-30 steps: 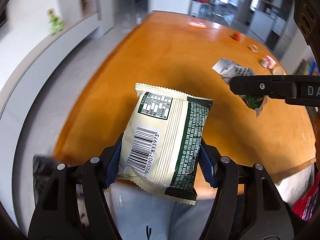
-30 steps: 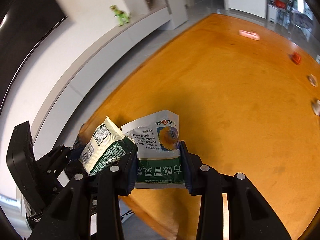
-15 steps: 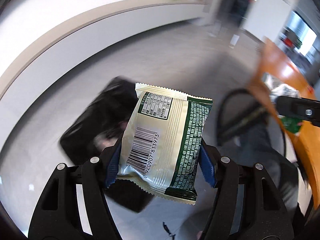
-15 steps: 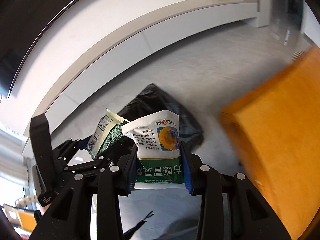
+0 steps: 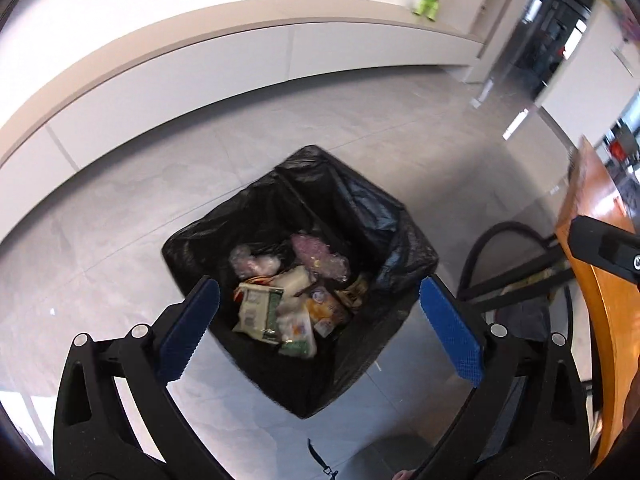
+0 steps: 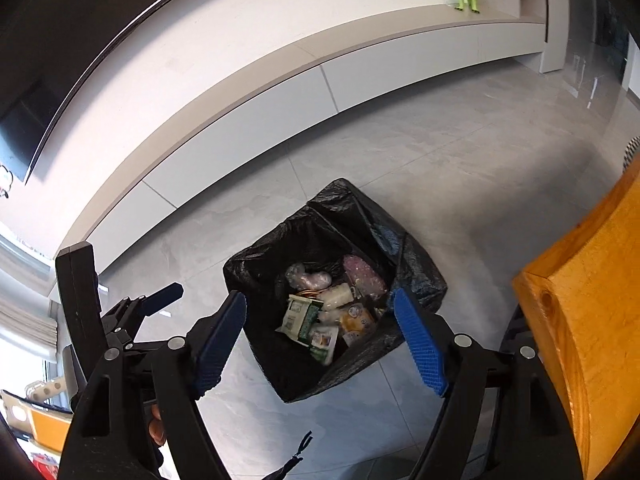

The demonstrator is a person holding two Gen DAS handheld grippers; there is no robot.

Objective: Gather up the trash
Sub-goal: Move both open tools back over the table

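- Left tongs point(image 5: 318, 322): spread wide, holding nothing, poised above the bin.
- Right tongs point(image 6: 320, 338): likewise spread wide and empty; from here the left tongs show at 9 o'clock, just beside.
- Black-lined bin point(image 5: 384, 216) sits on the floor, directly ahead at 12 o'clock of both tongs; the cream-and-green snack packet point(image 5: 258, 310) lies inside among other wrappers, long axis running roughly 12 to 6.
- Orange counter point(image 6: 588, 320): edge at 3 o'clock of the right tongs. Judgement: any further trash lies that way, and the right tongs are nearer.
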